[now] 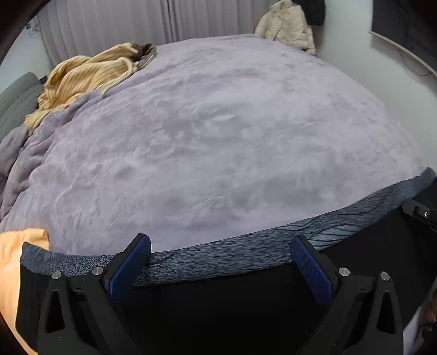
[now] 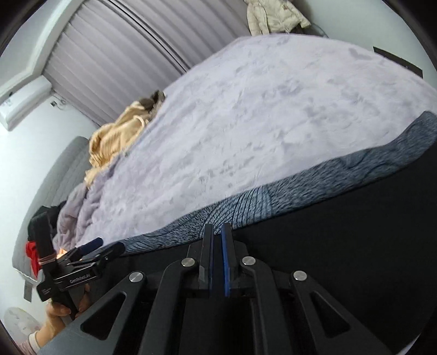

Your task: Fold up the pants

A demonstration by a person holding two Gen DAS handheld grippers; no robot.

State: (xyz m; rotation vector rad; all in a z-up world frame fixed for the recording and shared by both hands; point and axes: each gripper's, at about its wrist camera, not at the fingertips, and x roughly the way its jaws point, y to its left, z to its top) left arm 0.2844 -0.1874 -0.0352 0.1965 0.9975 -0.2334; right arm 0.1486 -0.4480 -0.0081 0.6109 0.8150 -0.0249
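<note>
Pants (image 1: pixel 245 300), black with a heathered grey-blue waistband (image 1: pixel 218 256), lie along the near edge of a bed covered by a lavender plush blanket (image 1: pixel 218 136); the waistband runs as a curved strip across both wrist views, with the dark fabric filling the space below it. Left gripper (image 1: pixel 221 262) hangs over the waistband with its fingers (image 1: pixel 131 267) spread wide; the blue pads straddle the band, apart from each other and gripping nothing. In the right wrist view this same gripper (image 2: pixel 101 248) shows at the lower left, held in a person's hand (image 2: pixel 62 308), just beside the waistband's end. Right gripper (image 2: pixel 217 245) has its fingers (image 2: pixel 226 259) clenched, only a thin slit between the pads, tips set at the lower border of the waistband (image 2: pixel 273 199) over the black pants (image 2: pixel 327 259); whether a fold of cloth is pinched between them cannot be told. Far side of the bed: a crumpled tan ribbed garment (image 1: pixel 87 79) at the blanket's left edge, near pleated curtains (image 1: pixel 109 24). A cream puffy jacket (image 1: pixel 286 27) hangs beyond the bed's far corner. An orange cloth (image 1: pixel 16 262) sits at the left margin beside the pants. A wall air conditioner (image 2: pixel 21 101) shows upper left in the right view.
</note>
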